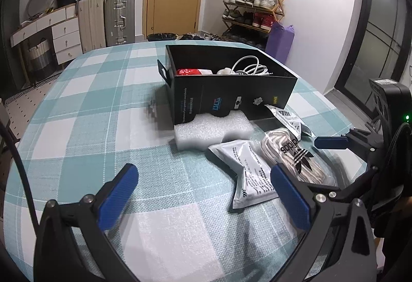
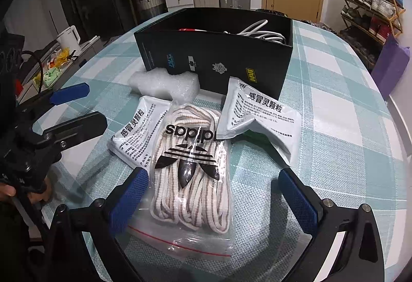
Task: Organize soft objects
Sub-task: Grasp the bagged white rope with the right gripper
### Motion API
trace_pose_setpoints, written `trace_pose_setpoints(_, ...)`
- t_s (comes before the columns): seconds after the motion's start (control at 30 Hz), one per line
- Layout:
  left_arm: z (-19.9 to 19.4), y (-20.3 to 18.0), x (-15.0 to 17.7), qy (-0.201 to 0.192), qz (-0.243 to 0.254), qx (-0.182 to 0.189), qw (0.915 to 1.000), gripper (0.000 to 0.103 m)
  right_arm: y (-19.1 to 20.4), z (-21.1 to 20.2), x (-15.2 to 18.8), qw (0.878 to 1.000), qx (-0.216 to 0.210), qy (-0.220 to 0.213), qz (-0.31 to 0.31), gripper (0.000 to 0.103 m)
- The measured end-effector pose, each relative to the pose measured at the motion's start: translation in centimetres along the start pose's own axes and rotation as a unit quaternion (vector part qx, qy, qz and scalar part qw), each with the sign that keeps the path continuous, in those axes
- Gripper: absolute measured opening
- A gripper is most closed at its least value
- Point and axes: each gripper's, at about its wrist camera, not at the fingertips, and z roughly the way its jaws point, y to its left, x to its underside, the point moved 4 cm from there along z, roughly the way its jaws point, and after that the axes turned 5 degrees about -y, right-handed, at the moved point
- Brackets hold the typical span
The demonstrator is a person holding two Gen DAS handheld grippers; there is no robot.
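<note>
Right then, I had both tools low over the tabletop (image 1: 85, 91) with its green and white checked cloth. My left gripper (image 1: 203, 194) had its jaws spread wide with nothing between them, only bare cloth below. My right gripper (image 2: 215, 194) had its jaws wide too, and the clear bag of striped shoelaces (image 2: 191, 168) lay between its blue pads (image 2: 128, 201), but I could not see them pinching it.

A silver medicine packet (image 2: 134, 127) lay just left of the bag, tucked partly under it. A second silver packet (image 2: 260, 118) leaned over the bag's top right corner. A white foam block (image 2: 164, 85) sat behind them, touching the black box (image 2: 219, 60).

The box stood open near the middle of the tabletop. Inside it I saw a coiled white cable (image 1: 251, 67) and something red and white (image 1: 191, 72) beside it.

From the left camera, the right tool's blue pad (image 1: 331, 142) hung just above the laces.
</note>
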Motion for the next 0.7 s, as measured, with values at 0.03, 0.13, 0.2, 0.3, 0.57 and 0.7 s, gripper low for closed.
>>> trace_pose_setpoints(0.03, 0.0, 0.0, 0.0, 0.000, 0.001, 0.000, 1.0000, 0.103, 0.0, 0.1, 0.0, 1.000, -0.002, 0.002, 0.001, 0.102)
trace_pose_setpoints(0.13, 0.0, -0.2, 0.1, 0.000, 0.002, 0.002, 1.0000, 0.103, 0.0, 0.1, 0.1, 1.000, -0.004, -0.001, 0.005, 0.102)
trace_pose_setpoints(0.2, 0.0, -0.2, 0.1, 0.001, 0.002, 0.003, 1.0000, 0.103, -0.1, 0.1, 0.1, 1.000, -0.003, -0.005, 0.005, 0.102)
trace_pose_setpoints(0.3, 0.0, -0.2, 0.1, 0.002, 0.001, 0.005, 1.0000, 0.103, 0.1, 0.0, 0.1, 1.000, -0.006, -0.009, 0.002, 0.101)
trace_pose_setpoints(0.57, 0.1, 0.0, 0.2, 0.003, -0.003, 0.007, 1.0000, 0.103, 0.9, -0.5, 0.1, 0.999, -0.024, -0.013, -0.015, 0.060)
trace_pose_setpoints(0.7, 0.1, 0.0, 0.2, 0.004, -0.003, 0.007, 1.0000, 0.103, 1.5, -0.7, 0.1, 0.999, -0.030, -0.015, -0.028, 0.054)
